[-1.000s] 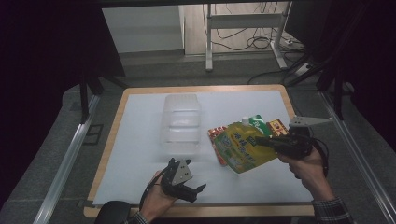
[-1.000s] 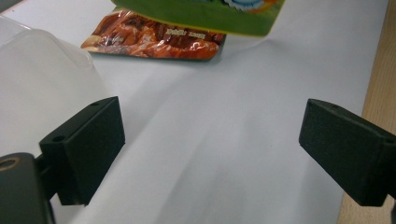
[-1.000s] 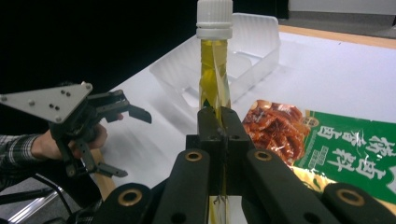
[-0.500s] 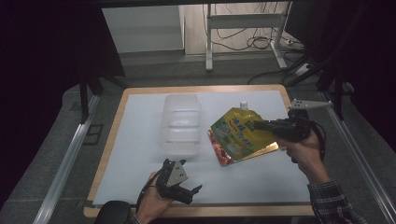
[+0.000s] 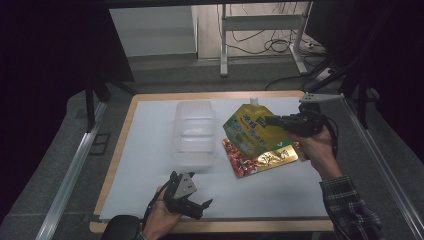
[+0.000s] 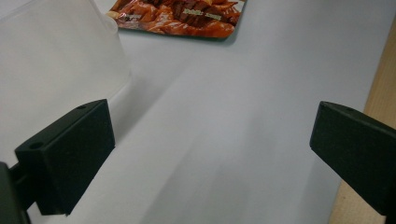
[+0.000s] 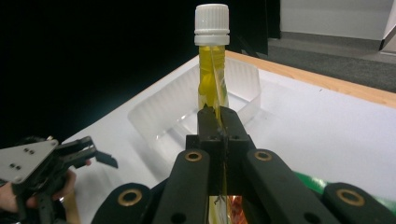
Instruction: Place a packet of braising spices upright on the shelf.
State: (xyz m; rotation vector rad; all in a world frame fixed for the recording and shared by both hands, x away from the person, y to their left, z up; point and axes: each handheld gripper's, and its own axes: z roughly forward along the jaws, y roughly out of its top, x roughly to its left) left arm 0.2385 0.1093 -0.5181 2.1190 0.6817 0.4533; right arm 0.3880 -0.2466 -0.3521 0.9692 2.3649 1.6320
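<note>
My right hand-held gripper (image 5: 274,120) pinches the yellow pouch (image 5: 248,132) by its edge, cap up, above the red packet (image 5: 260,159) beside the clear tub (image 5: 194,133) for loading, while my left hand-held gripper (image 5: 196,207) waits, jaws wide and empty, over the tabletop (image 5: 280,195).

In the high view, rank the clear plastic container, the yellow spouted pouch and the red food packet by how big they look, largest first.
1. Clear plastic container.
2. Yellow spouted pouch, though it is lifted nearer the camera.
3. Red food packet, partly hidden under the pouch, so unsure.

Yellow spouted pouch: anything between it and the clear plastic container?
Nothing visible. The right gripper holds the yellow spouted pouch lifted just right of the clear plastic container, whose open top is unobstructed. The left gripper sits open, well away.
</note>
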